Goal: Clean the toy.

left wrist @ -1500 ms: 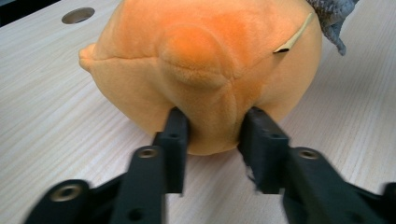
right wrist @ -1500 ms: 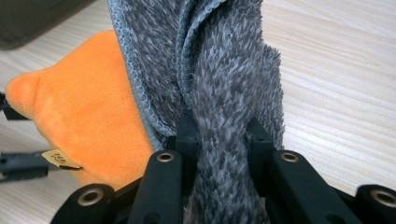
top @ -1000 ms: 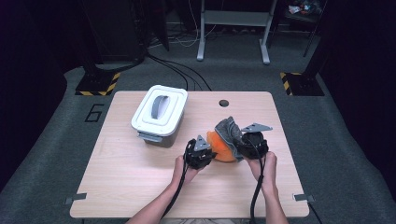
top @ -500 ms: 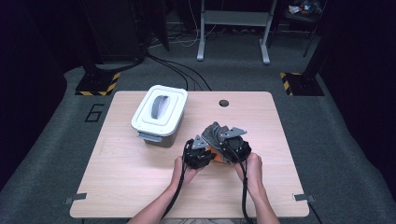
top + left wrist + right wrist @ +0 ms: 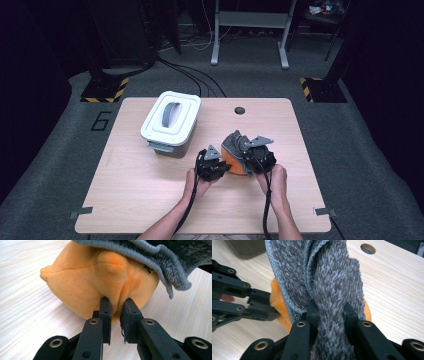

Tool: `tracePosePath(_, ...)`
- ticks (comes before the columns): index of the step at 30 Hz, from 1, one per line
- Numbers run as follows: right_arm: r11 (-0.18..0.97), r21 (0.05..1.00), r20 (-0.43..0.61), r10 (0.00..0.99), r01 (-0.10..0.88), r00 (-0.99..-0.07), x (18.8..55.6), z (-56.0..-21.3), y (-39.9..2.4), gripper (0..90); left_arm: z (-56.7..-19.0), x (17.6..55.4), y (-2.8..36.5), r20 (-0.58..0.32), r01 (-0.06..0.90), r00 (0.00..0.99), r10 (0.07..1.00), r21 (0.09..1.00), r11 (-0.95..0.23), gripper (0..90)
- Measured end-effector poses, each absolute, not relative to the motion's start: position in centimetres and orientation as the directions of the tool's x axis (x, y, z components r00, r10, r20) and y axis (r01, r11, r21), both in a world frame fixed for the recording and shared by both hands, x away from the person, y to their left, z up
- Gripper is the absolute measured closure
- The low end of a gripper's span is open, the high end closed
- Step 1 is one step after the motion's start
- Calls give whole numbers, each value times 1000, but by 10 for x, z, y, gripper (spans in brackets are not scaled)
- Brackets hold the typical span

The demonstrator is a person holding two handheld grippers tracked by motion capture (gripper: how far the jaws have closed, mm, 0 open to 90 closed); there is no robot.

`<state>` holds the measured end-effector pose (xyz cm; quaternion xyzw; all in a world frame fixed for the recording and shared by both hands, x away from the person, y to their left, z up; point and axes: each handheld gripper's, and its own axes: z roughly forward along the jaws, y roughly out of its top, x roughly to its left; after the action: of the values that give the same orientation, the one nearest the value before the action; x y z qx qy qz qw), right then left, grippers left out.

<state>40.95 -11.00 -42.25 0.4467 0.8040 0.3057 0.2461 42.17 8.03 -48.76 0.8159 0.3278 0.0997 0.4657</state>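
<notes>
High view: orange plush [image 5: 233,163] under grey cloth [image 5: 234,142], 4 o'clock of white lidded bin [image 5: 170,122]. Left gripper view: left gripper [image 5: 115,307] jaws pinch a plush fold. Right gripper view: right gripper [image 5: 329,311] jaws clamp bunched cloth; table [image 5: 397,297] hole at 1 o'clock.

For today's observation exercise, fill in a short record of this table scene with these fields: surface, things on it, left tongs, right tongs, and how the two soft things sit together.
surface: light wooden table with a round hole near its far edge
things on it: white lidded box, orange plush thing, grey fuzzy cloth
left tongs: shut, pinching a fold of the orange plush thing
right tongs: shut on a bunched part of the grey fuzzy cloth
how they sit: the cloth drapes over the top of the plush thing, which rests on the table
</notes>
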Motion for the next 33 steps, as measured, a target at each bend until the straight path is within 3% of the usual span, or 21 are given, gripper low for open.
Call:
tracePosePath(17, 332, 704, -76, 914, 628, -398, 420, -433, -144, 735, -491, 422, 84, -150, 449, 766, 626, 821, -353, 793)
tracePosePath(33, 222, 659, 26, 948, 718, -318, 446, -464, -176, 733, -493, 422, 84, -153, 453, 765, 625, 818, -354, 793)
